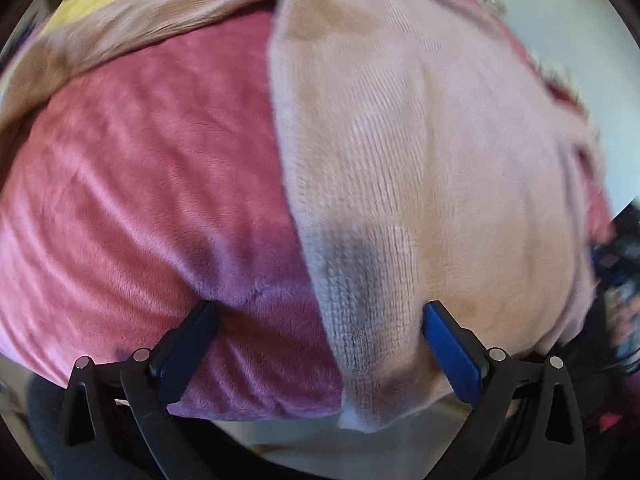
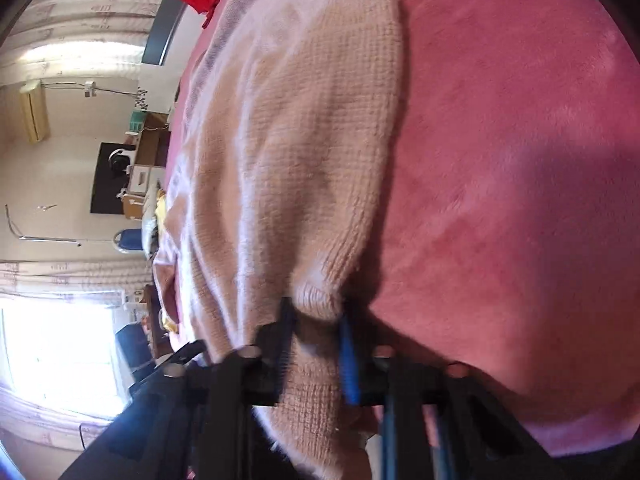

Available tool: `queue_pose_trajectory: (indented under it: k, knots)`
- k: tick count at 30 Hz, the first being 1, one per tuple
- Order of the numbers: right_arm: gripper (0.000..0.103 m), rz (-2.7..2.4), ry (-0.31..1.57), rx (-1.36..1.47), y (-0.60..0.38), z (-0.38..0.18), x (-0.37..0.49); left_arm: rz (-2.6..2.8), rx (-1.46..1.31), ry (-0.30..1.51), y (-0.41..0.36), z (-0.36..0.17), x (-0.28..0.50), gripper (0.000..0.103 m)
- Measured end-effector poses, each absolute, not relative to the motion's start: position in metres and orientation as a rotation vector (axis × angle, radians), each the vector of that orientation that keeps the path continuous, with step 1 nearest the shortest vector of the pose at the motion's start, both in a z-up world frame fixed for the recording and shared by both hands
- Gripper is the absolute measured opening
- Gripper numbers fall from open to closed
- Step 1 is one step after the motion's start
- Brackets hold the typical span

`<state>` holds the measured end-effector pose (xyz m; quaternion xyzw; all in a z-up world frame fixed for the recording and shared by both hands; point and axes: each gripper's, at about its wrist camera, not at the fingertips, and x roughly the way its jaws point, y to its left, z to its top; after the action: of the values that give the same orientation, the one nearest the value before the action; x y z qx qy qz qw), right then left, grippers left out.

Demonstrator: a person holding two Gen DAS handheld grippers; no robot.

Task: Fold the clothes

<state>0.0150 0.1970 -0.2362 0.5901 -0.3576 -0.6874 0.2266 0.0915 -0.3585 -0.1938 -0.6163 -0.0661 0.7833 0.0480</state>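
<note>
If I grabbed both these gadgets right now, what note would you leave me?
Left gripper: open, hovering over the sweater's edge, holding nothing.
Right gripper: shut on a bunched fold of the pink knit sweater.
The sweater lies spread on the red plush blanket; one flap looks turned over.
Left to do: finish the folds and flatten it.

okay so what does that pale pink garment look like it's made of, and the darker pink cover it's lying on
The pale pink knitted garment looks like a soft, slightly fuzzy wool or acrylic knit: rows of small ribbed stitches show, with a hazy nap along its edge. The darker pink bed cover looks like plush fleece or velvet-like pile: no weave shows, and light streaks shift across a short, brushed sheen. The exact fibres cannot be told.
</note>
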Motion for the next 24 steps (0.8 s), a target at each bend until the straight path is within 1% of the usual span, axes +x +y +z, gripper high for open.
queue_pose_trajectory:
  k: [1, 4, 6, 7, 10, 11, 12, 14, 16, 19, 21, 23, 24]
  knots:
    - [0.01, -1.949, -0.957, 1.616, 0.203, -0.225, 0.018, 2.384, -1.892, -0.129, -0.354, -0.194, 0.091, 0.102]
    - [0.009, -2.257, -0.762, 1.583, 0.247, -0.173, 0.042, 2.375, -1.899, -0.139, -0.362, -0.194, 0.09, 0.102]
    - [0.009, -2.391, -0.647, 1.592, 0.272, -0.155, 0.05, 2.367, -1.9, -0.143, -0.367, -0.194, 0.089, 0.102]
    - [0.009, -2.4, -0.646, 1.608, 0.278, -0.155, 0.049, 2.363, -1.901, -0.137, -0.369, -0.193, 0.089, 0.102]
    - [0.019, -2.249, -0.865, 1.658, 0.29, -0.178, 0.048, 2.341, -1.901, -0.128, -0.375, -0.189, 0.088, 0.102]
    - [0.026, -2.209, -0.918, 1.671, 0.288, -0.184, 0.048, 2.332, -1.897, -0.133, -0.376, -0.186, 0.088, 0.102]
    - [0.027, -2.217, -0.937, 1.666, 0.295, -0.185, 0.057, 2.328, -1.892, -0.149, -0.379, -0.183, 0.089, 0.102]
    - [0.027, -2.241, -0.951, 1.641, 0.296, -0.185, 0.06, 2.316, -1.868, -0.234, -0.387, -0.175, 0.091, 0.102]
    - [0.028, -2.224, -0.952, 1.621, 0.296, -0.186, 0.06, 2.315, -1.825, -0.378, -0.401, -0.169, 0.092, 0.102]
    - [0.028, -2.227, -0.851, 1.625, 0.277, -0.19, 0.054, 2.357, -1.769, -0.58, -0.425, -0.166, 0.089, 0.102]
    - [0.031, -2.218, -0.801, 1.652, 0.271, -0.195, 0.046, 2.377, -1.746, -0.664, -0.429, -0.168, 0.086, 0.102]
    - [0.031, -2.187, -0.799, 1.677, 0.266, -0.202, 0.043, 2.406, -1.753, -0.649, -0.427, -0.169, 0.083, 0.102]
    - [0.031, -2.179, -0.804, 1.687, 0.262, -0.206, 0.043, 2.417, -1.765, -0.584, -0.424, -0.169, 0.083, 0.102]
